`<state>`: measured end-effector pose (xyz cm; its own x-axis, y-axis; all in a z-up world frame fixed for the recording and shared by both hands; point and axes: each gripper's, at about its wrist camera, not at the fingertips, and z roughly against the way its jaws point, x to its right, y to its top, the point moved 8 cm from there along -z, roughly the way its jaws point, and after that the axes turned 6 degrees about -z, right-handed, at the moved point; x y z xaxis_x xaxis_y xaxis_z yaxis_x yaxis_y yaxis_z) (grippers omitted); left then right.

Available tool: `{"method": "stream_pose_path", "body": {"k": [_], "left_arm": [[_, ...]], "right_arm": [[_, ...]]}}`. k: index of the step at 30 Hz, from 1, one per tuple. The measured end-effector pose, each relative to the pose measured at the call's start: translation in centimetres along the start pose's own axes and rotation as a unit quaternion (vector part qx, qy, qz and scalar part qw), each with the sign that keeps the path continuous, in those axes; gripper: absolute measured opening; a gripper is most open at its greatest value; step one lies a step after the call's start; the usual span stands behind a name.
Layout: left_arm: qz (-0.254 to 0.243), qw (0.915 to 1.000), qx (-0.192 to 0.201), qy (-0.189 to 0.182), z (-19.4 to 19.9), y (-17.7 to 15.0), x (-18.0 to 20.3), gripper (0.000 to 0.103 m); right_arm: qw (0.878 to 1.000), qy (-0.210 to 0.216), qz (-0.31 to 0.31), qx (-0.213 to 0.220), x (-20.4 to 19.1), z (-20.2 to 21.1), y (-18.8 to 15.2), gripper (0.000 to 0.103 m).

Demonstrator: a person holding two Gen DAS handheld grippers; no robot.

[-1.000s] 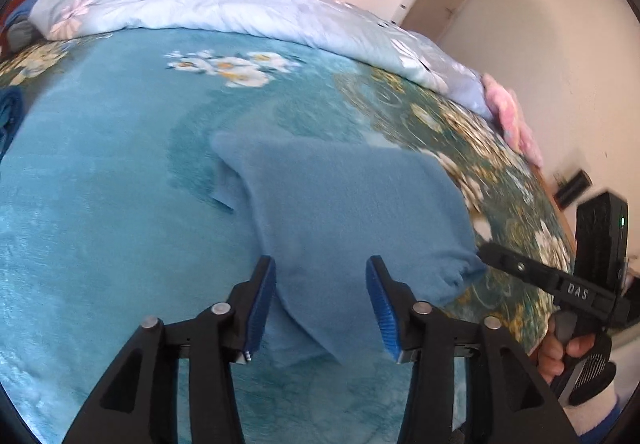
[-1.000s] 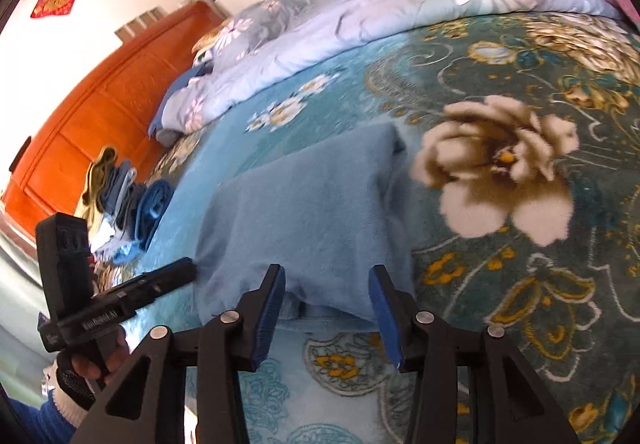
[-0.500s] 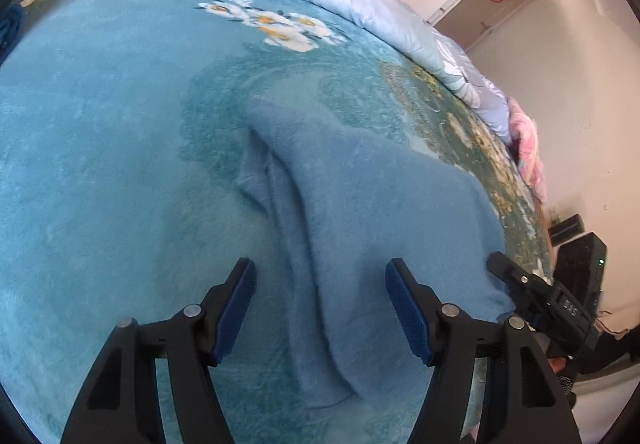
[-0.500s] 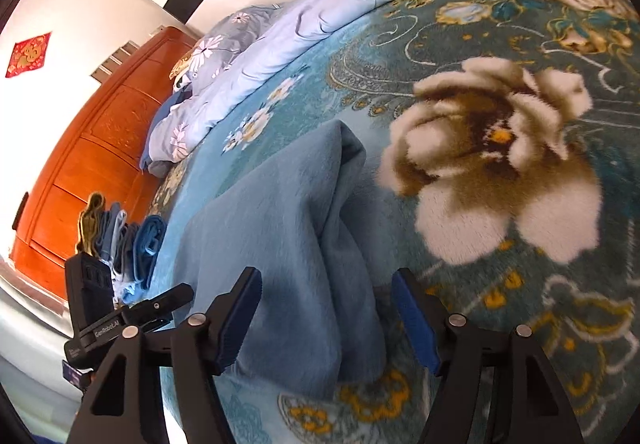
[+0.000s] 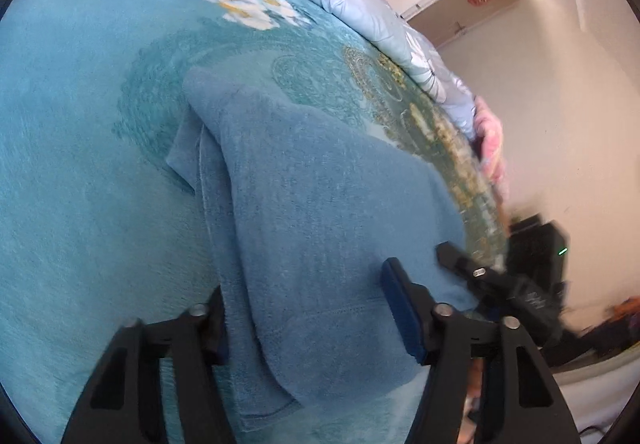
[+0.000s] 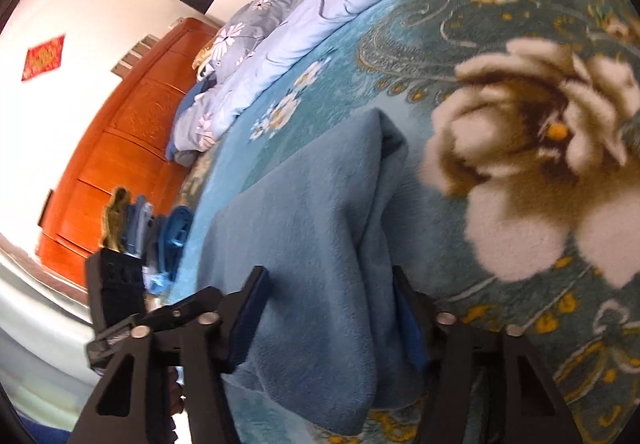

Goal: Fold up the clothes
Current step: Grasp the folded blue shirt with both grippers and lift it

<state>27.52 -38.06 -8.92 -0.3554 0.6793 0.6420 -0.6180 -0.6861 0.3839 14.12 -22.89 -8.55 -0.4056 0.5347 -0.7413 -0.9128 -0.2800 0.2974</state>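
Left claw [image 5: 308,304] stood wide, its dark-blue padded fingers [image 5: 402,310] straddling the near edge of the fuzzy blue fleece garment [image 5: 320,212]; nothing gripped yet. Right claw [image 6: 332,308] likewise spread wide around the garment's other near corner, pads either side of the cloth, not pinching. Garment [image 6: 312,236] lay partly folded on the teal floral bed blanket [image 5: 80,164], one layer lapped over another, near hem hanging toward the bed's edge. Pale blue quilt [image 6: 320,16] bunched along the far side; stack of folded blue clothes [image 6: 168,240] sat off by the orange wooden wardrobe [image 6: 132,148].

Risk, as judged: closing now might catch only the top layer, or too many, so the lift would skew the fold. Fleece on plush blanket likely drags and bunches.

Against half a second earlier: both claws had pushed further onto the hem, the cloth then filling the gap between fingers; spread about unchanged.
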Motion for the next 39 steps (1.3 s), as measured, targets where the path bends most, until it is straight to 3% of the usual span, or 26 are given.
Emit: {"method": "stream_pose_path", "body": {"k": [5, 11, 19, 26, 39], "left_arm": [[0.038, 0.9992, 0.01, 0.006, 0.0, 0.1, -0.9, 0.032], [-0.001, 0.9992, 0.016, 0.038, 0.7, 0.4, 0.5, 0.017], [-0.045, 0.9981, 0.021, 0.036, 4.0, -1.0, 1.6, 0.016], [-0.038, 0.9981, 0.039, 0.027, 6.8, -2.1, 1.6, 0.016], [-0.066, 0.9903, 0.115, 0.044, 16.2, -0.4, 3.0, 0.016]], "right_arm": [[0.999, 0.007, -0.041, 0.0, 0.5, -0.2, -0.2, 0.034], [0.999, -0.008, -0.044, 0.011, -0.8, 0.5, -0.2, 0.022], [0.999, -0.013, -0.027, 0.016, -3.1, 2.7, -2.0, 0.02], [1.0, -0.013, 0.004, 0.011, -6.2, 3.8, -4.1, 0.02], [0.995, 0.02, 0.094, 0.015, -15.8, 5.2, -5.5, 0.02]]}}
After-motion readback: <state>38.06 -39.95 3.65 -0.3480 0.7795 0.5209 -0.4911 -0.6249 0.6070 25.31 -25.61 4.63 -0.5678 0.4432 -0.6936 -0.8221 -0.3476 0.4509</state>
